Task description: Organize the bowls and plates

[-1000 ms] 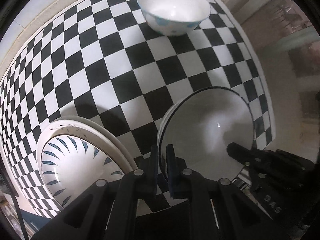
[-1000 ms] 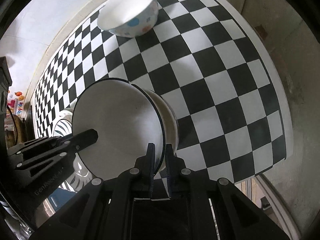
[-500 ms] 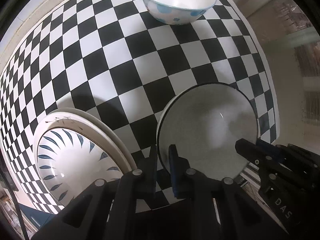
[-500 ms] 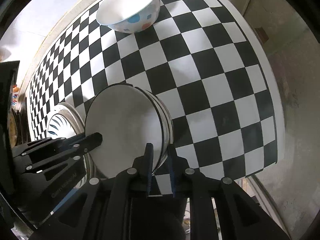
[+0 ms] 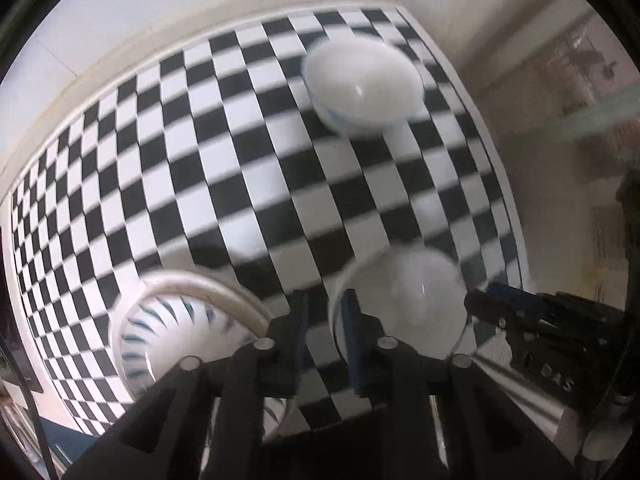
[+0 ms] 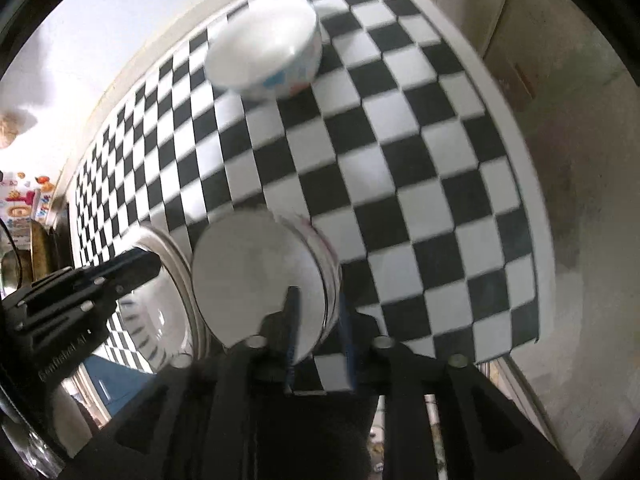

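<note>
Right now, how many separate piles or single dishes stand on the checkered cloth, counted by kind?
Single spotted bowl: 1
Pile of nested white bowls: 1
Pile with the blue-leaf dish: 1
Total: 3 (how many pieces each pile holds is too blurred to tell)

Right gripper (image 6: 318, 312) jaws opening astride stacked bowls (image 6: 256, 276) rim.

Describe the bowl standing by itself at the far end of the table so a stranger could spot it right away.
Start from the black-and-white checkered tablecloth and look to its far end, near the wall. There a white bowl stands alone, apart from the dishes near the cameras. Coloured blue and red spots on its outer wall distinguish it from the plain stacked bowls and the blue-leaf plate.
</note>
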`<state>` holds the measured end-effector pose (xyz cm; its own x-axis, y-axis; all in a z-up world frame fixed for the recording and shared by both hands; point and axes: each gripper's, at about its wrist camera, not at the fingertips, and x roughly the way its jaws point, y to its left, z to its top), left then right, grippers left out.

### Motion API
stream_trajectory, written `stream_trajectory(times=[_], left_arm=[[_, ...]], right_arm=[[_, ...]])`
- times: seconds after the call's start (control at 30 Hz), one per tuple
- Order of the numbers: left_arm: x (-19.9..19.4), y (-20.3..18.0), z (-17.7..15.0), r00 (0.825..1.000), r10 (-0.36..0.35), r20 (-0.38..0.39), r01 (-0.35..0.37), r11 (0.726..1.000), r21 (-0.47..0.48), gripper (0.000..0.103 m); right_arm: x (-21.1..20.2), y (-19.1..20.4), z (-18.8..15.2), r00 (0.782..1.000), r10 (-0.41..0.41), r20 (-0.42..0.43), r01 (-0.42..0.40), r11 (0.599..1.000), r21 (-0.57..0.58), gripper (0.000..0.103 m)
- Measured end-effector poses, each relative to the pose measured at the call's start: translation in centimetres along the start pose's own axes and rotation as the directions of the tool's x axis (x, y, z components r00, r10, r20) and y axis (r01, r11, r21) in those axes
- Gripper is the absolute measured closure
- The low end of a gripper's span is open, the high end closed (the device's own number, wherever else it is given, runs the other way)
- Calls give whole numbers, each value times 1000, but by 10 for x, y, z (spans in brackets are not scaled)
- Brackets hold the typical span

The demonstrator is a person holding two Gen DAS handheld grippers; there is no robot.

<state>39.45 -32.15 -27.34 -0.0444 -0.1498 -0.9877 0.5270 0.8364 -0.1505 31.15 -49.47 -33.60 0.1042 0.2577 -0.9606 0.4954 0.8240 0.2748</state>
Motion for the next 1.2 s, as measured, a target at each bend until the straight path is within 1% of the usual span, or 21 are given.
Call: stream_trajectory(times=[0.03,0.1,0.23,0.37,0.47,0.6,0.77,0.87,1.03,1.1,1.2], left_arm=[[0,4,8,1000,-2,1,2,1000,-11,83],[1,13,24,1000,-3,-2,3,999,-43,83],[4,27,66,1000,-24,-9,23,995,-97,83],[11,31,109,999,-32,-12,30,993,-118,83],[21,28,142,999,-37,-37,33,993,-116,83],[41,22,170,997,-20,-69,14,996,-88,83],[66,18,185,992,-11,-123,3,998,-64,83],[78,17,185,989,-9,-145,0,998,-59,83],[96,24,187,984,-37,-176,22,996,-84,83],[101,29,187,981,-70,-179,52,994,-99,83],[108,36,188,980,-96,-174,77,990,-115,84]], right_arm=[[-4,-1,6,1000,12,22,-12,1000,0,53],[-10,-2,18,998,29,49,-29,1000,6,48],[-14,-8,50,994,78,75,-82,995,49,48],[-13,-10,86,991,98,88,-104,992,73,48],[-5,-8,118,991,104,81,-111,990,87,48],[7,-8,149,994,95,60,-101,990,101,48],[19,-10,173,997,74,28,-76,991,106,48],[26,-9,182,998,61,10,-62,993,98,48],[40,-9,192,998,59,-17,-57,993,101,48],[43,-12,195,997,66,-28,-63,993,105,48],[51,-13,197,997,69,-45,-63,991,116,48]])
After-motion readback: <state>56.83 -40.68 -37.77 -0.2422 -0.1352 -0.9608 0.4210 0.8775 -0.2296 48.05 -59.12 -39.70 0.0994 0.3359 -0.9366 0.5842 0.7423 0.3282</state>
